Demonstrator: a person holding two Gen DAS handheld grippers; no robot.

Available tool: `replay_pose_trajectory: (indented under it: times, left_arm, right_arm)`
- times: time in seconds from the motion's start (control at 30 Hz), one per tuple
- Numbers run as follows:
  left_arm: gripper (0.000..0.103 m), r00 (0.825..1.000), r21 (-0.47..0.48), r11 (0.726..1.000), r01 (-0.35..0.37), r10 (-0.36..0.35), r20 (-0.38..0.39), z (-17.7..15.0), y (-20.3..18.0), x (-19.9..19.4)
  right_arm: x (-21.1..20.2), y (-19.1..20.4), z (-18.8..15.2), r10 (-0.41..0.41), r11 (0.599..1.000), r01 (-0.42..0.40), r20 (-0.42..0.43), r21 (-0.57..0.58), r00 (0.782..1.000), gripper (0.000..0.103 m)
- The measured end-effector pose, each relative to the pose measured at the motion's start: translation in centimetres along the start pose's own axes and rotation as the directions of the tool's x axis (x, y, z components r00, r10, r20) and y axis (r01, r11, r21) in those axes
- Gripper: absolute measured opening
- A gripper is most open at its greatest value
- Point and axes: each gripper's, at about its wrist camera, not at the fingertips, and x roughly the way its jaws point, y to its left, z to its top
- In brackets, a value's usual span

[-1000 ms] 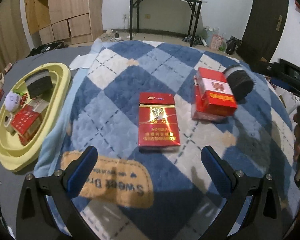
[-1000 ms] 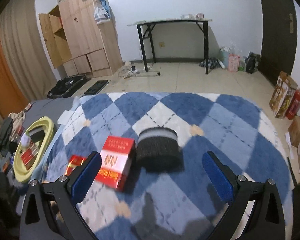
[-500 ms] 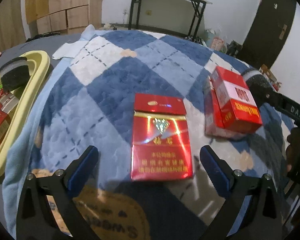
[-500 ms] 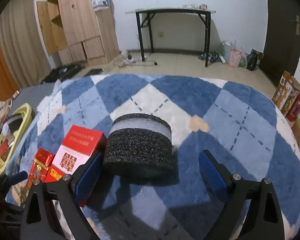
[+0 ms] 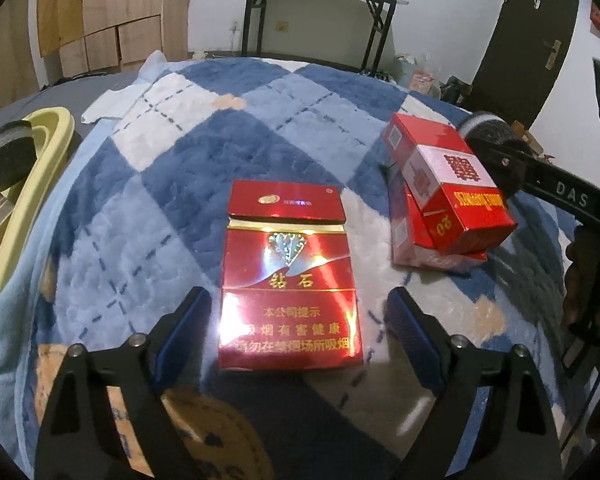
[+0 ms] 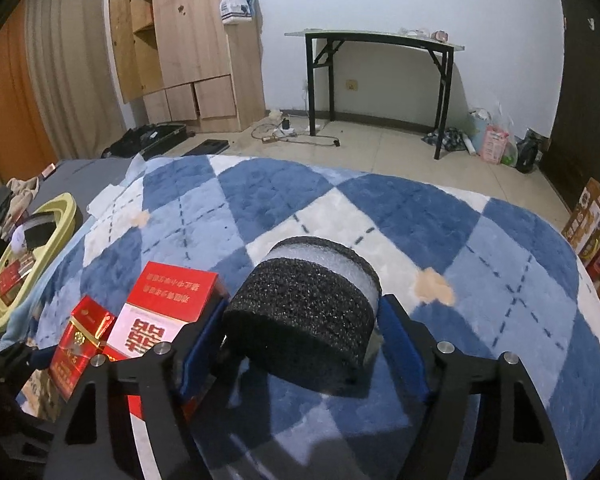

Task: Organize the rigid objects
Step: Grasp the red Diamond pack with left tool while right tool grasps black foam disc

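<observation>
A red cigarette pack (image 5: 288,272) lies flat on the blue checked blanket (image 5: 204,152). My left gripper (image 5: 296,300) straddles its near half, jaws closing, with a small gap still showing on each side. To the right, a red-and-white pack (image 5: 448,188) lies askew on another red pack. In the right wrist view a black foam cylinder (image 6: 304,316) with a white band lies on its side on the blanket. My right gripper (image 6: 302,312) is closing on it, and both blue pads touch its ends. The red-and-white pack (image 6: 168,300) sits just left of that gripper.
A pale yellow tray (image 5: 56,140) at the left edge holds another black foam piece, red packs and small items. Grey cloth lies beyond the blanket on the left. A black folding table (image 6: 380,40), a wooden cabinet and floor clutter stand farther back.
Both grippers have dropped and moved in. The left jaws narrowed around the red pack. The right jaws went from wide apart to touching the foam cylinder.
</observation>
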Motion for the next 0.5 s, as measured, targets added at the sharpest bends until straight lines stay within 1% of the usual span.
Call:
replay_pose_trajectory:
  times: [0.03,0.07,0.1,0.17,0.27,0.37,0.4,0.47,0.5]
  left_arm:
    - [0.069,1.0,-0.005,1.0,-0.006,0.006,0.005,0.1,0.1,-0.1]
    - [0.059,1.0,-0.008,1.0,-0.014,0.014,0.006,0.2,0.3,-0.1]
    - [0.059,1.0,-0.016,1.0,-0.018,0.018,0.005,0.3,0.5,-0.1]
    - [0.059,1.0,-0.038,0.999,0.0,0.0,0.0,0.5,0.7,-0.2]
    - [0.059,1.0,-0.031,1.0,0.001,0.0,0.025,0.8,0.7,-1.0]
    - [0.059,0.997,-0.031,1.0,0.0,0.002,0.078,1.9,0.8,-3.1]
    - [0.059,0.994,-0.031,1.0,-0.002,0.006,0.108,2.6,0.9,-4.3]
    - [0.059,0.988,-0.041,0.999,-0.001,0.008,0.152,4.0,1.8,-6.4]
    - [0.059,0.984,-0.05,0.999,-0.004,0.013,0.177,5.0,2.5,-7.7]
  right_arm:
    - [-0.2,-0.2,-0.1,-0.003,1.0,0.003,0.006,0.003,1.0,0.075]
    - [-0.4,-0.5,-0.3,0.001,1.0,-0.001,0.009,0.015,1.0,0.075]
    - [-0.8,-0.7,-0.4,0.001,1.0,-0.001,0.012,0.027,1.0,0.075]
    - [-1.8,-1.5,-0.8,-0.006,0.998,0.004,0.027,0.063,1.0,0.075]
    - [-3.3,-2.4,-1.5,-0.005,0.994,0.001,0.032,0.109,0.999,0.075]
    - [-5.3,-2.7,-1.8,-0.024,0.994,0.02,0.039,0.103,0.999,0.075]
    - [-6.0,-2.6,-1.7,-0.026,0.995,0.022,0.041,0.097,0.999,0.075]
    - [-7.6,-2.1,-1.2,-0.026,0.997,0.023,0.052,0.07,0.998,0.075]
    - [-8.6,-1.3,-0.5,-0.024,0.999,0.021,0.066,0.037,0.998,0.075]
